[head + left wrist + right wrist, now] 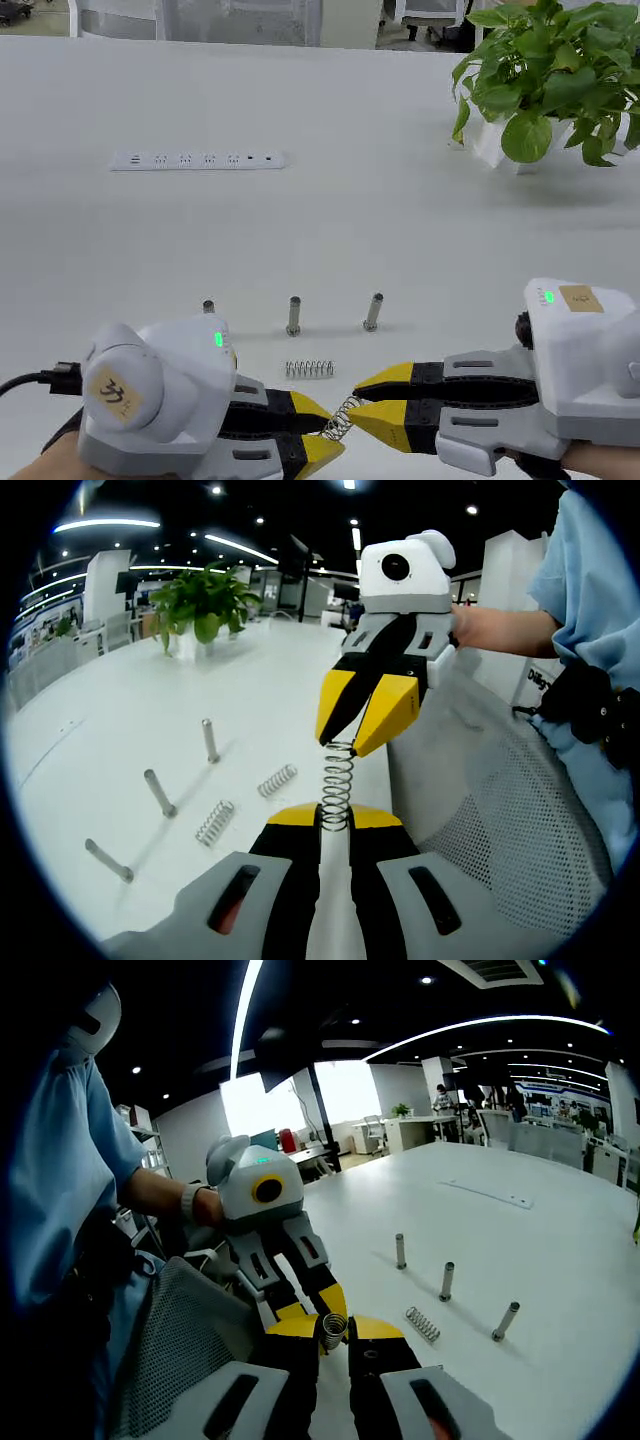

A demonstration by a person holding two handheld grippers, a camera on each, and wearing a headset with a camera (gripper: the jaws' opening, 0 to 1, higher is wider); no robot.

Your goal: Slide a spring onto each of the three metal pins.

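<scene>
The white table (400, 230) is big and spreads far past the tips. The left gripper (332, 428) and the right gripper (353, 400) each pinch one end of the same spring (337, 785), so it hangs between their tips. Three pins (294, 315) stand a little past the tips, and none has a spring on it yet. So all three are left to do. There are three springs: the pinched one, and two loose springs (215, 822) lying between the tips and the pins
</scene>
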